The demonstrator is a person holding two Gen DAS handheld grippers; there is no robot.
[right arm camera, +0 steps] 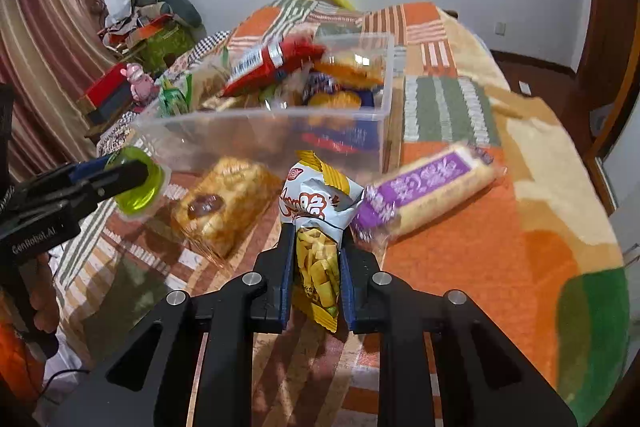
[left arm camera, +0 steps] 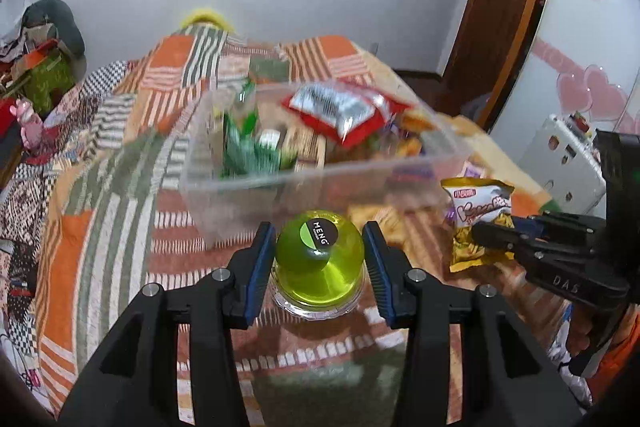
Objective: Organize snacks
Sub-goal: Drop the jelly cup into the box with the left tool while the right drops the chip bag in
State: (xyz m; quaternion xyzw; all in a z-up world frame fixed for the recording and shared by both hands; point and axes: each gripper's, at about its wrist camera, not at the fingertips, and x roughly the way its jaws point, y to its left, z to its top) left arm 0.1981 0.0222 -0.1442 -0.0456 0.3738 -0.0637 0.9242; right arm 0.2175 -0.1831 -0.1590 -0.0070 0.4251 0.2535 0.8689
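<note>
The left gripper (left arm camera: 319,259) clamps a green jelly cup (left arm camera: 319,258) with a black "MENG" label, before the clear bin (right arm camera: 260,131) of snacks on the bed (right arm camera: 500,247). The right gripper (right arm camera: 316,275) pinches a yellow-and-white chip packet (right arm camera: 316,227), crumpled, near a purple-wrapped bar (right arm camera: 424,187).

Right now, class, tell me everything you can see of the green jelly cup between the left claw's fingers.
The green jelly cup is a small clear plastic cup of translucent lime-green jelly, sealed by a foil lid with a black round label reading MENG. It lies tilted, lid toward the clear snack bin, held between the left claw's blue-padded fingers above the striped blanket.
</note>
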